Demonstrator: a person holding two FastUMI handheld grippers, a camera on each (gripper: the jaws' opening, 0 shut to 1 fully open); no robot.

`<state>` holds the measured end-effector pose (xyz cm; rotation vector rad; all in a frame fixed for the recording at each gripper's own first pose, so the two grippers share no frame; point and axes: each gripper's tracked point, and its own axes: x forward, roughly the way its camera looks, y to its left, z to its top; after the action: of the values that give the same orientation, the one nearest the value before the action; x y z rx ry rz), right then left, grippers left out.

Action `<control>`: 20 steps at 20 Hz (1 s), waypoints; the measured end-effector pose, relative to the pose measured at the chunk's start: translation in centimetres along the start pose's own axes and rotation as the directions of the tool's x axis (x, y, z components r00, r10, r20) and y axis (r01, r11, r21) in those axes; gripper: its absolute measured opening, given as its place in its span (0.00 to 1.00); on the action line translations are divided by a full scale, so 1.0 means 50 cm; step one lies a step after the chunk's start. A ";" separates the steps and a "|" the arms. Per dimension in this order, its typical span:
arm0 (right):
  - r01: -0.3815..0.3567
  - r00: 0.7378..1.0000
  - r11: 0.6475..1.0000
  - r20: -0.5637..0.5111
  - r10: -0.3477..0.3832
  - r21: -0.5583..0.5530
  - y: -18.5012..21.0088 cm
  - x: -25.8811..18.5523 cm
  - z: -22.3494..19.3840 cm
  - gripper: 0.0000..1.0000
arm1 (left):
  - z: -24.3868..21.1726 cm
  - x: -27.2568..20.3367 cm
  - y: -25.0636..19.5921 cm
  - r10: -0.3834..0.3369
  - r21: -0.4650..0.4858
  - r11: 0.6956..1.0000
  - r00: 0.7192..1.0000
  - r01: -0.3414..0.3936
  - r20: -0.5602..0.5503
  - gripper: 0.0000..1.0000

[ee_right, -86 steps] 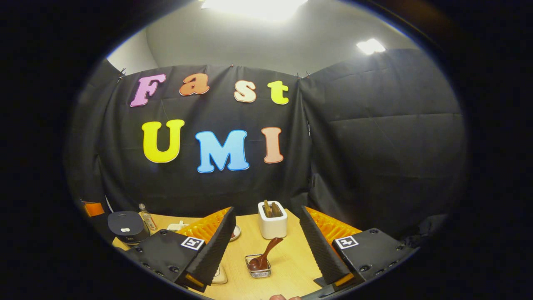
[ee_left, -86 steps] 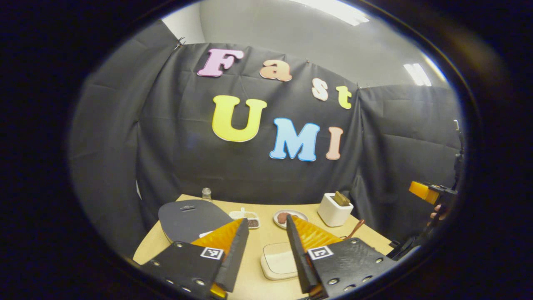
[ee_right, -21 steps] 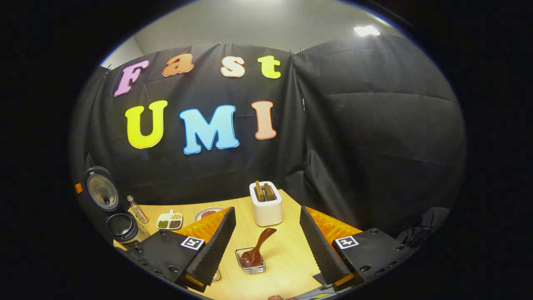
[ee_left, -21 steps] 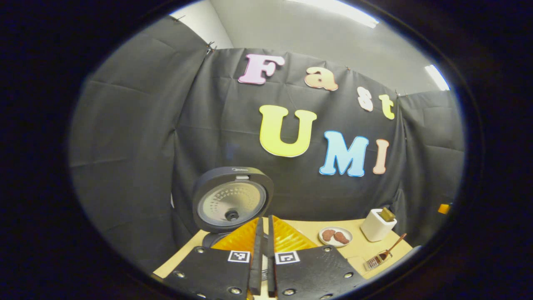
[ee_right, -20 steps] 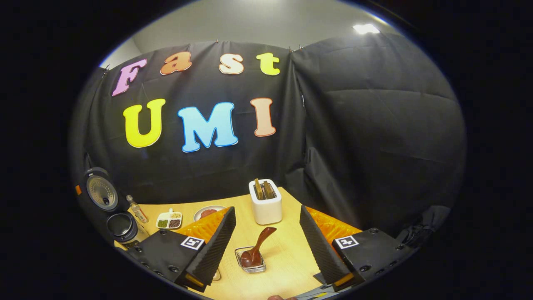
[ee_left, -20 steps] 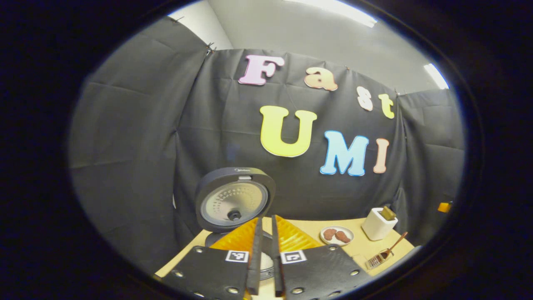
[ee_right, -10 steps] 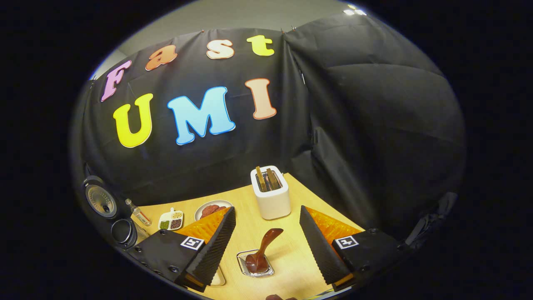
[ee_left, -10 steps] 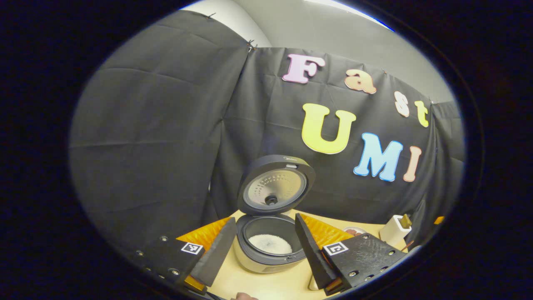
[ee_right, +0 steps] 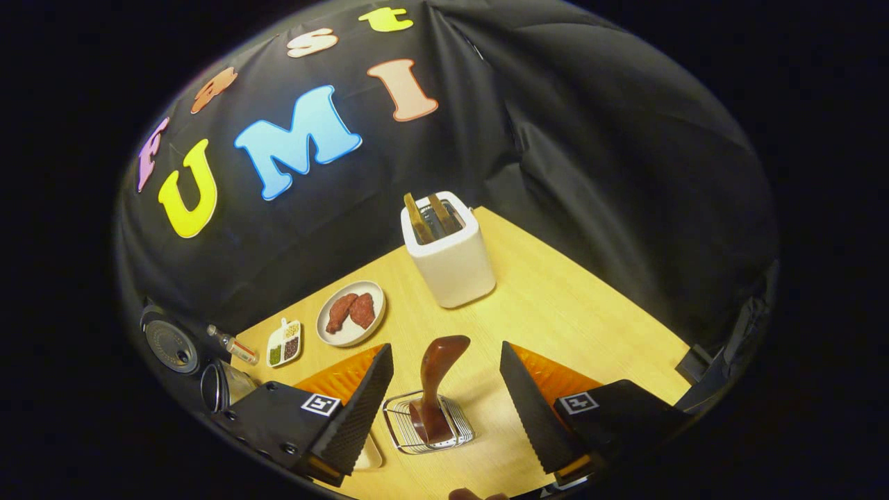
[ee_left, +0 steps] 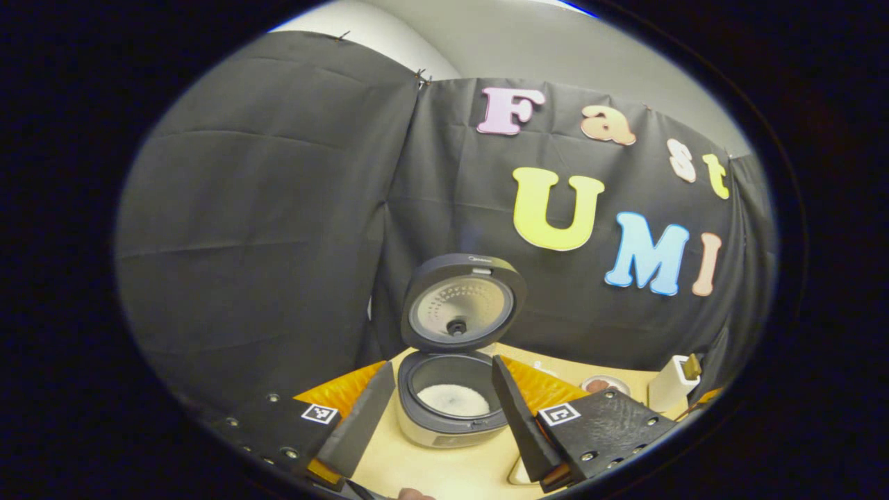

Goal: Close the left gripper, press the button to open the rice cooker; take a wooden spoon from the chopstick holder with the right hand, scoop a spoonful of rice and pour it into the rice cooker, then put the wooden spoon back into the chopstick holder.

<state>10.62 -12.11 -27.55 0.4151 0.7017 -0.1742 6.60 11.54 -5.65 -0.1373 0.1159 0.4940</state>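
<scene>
Left gripper: jaws standing wide apart, gripping nothing, framing the rice cooker just ahead on the wooden table.

Rice cooker: lid standing upright and open; the left gripper view is showing white rice lying in the inner pot. The right gripper view is catching the same cooker at the far left table edge, its contents hidden from there.

Right gripper: jaws spread wide, holding nothing, hanging above the wooden spoon, one finger to either side and neither touching it.

Wooden spoon: bowl end sitting down in the wire chopstick holder, handle tilting up and away.

Also showing in the right gripper view: white toaster near the back edge; plate carrying two reddish pieces; small divided dish; small bottle beside the cooker.

Open room: bare tabletop lying between toaster, plate and holder, and running right of the holder to the table's edge.
</scene>
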 end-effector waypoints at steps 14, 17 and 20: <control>-0.151 0.967 0.987 -0.199 0.158 0.047 0.045 0.212 -0.083 0.43 | -0.101 -0.174 0.018 0.224 -0.022 0.974 0.969 -0.228 -0.106 0.89; -0.126 0.966 0.990 -0.217 0.139 0.069 0.055 0.204 -0.086 0.31 | -0.113 -0.178 0.032 0.237 -0.024 0.970 0.963 -0.242 -0.128 0.89; -0.116 0.969 0.991 -0.213 0.129 0.071 0.067 0.189 -0.079 0.27 | -0.111 -0.156 0.041 0.221 -0.001 0.975 0.967 -0.223 -0.130 0.89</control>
<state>16.41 -7.57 -35.41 0.5373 0.8845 -0.0318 -1.63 8.84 -10.21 -0.1723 0.2559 0.7099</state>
